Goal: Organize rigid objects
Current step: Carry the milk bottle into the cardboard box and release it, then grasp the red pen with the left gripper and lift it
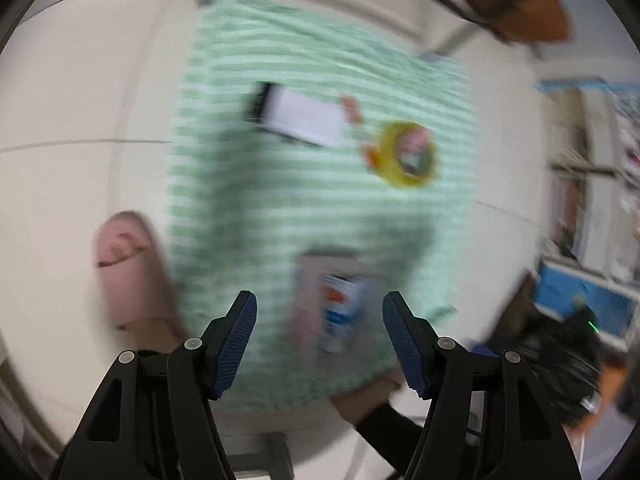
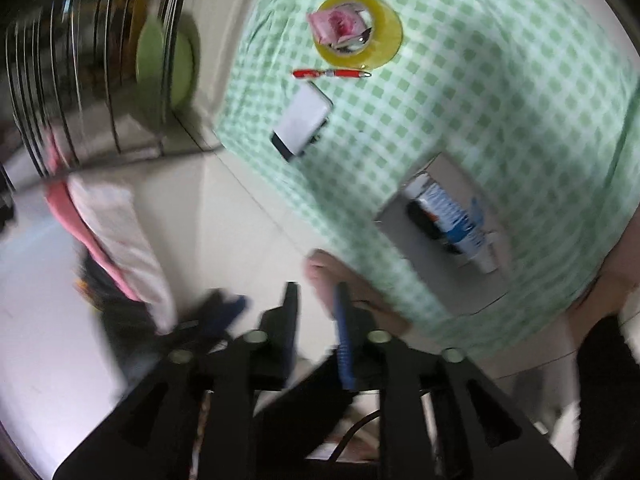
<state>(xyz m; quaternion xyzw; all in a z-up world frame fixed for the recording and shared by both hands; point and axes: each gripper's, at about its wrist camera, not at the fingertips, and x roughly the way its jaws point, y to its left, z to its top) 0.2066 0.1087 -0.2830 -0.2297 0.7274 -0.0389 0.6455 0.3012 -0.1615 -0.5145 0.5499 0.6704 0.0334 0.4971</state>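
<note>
Well, both views look down on a green-checked cloth (image 1: 280, 208) spread on the floor (image 1: 80, 120), and both are blurred. On the cloth lie a phone (image 2: 302, 120), a red pen (image 2: 332, 73) just beyond it, and a yellow tape roll (image 2: 360, 30) with something pink and crumpled sitting in its hole (what it is I cannot tell). Nearer the person sits a shallow grey box (image 2: 444, 240), and in it a white-and-blue tube (image 2: 456, 224) beside a dark item too smeared to name.

The left gripper (image 1: 320, 312) hangs above the box with its jaws well apart and nothing between the blue pads (image 1: 236, 344); the tube shows in the gap below them, not touched. A pink slipper (image 1: 128, 268) rests on the floor left of the cloth.

The right gripper (image 2: 316, 320) is off the near edge of the cloth, jaws parted a little and nothing clamped between them. A foot shows just past its fingertips, partly under the cloth's edge. A wire rack (image 2: 100, 68) stands on the floor beyond, with a green plate (image 2: 168, 64) in it.
</note>
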